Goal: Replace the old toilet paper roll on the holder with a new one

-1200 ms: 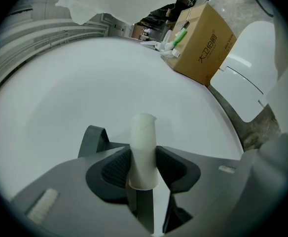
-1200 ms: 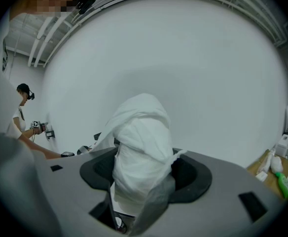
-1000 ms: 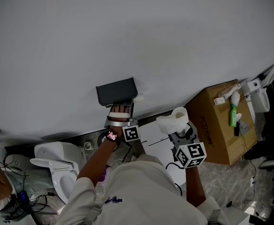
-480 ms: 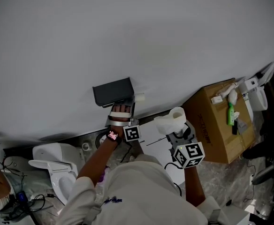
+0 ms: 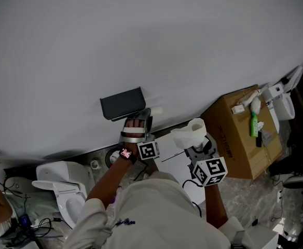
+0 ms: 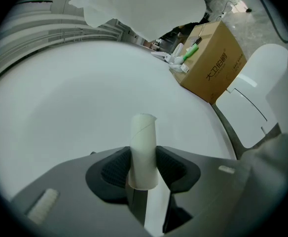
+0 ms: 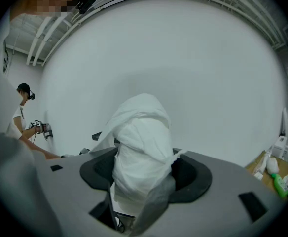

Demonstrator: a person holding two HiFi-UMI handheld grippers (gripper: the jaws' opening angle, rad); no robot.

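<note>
Against the white wall (image 5: 141, 35) by the black holder (image 5: 123, 103), my left gripper (image 6: 143, 168) pinches the empty tube (image 6: 143, 139), best swung well clear first, while my right gripper (image 7: 144, 174) hugs the fresh roll (image 7: 141, 142).

new roll (image 7: 140, 147) bottom inside right tool (image 7: 146, 176)

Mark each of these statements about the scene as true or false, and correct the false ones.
1. The left gripper grips an empty tube. True.
2. The right gripper holds nothing. False: its jaws are closed on a new paper roll.
3. A green bottle rests on the cardboard box. True.
4. The dark holder stands on the floor. False: it hangs on the white wall.
</note>
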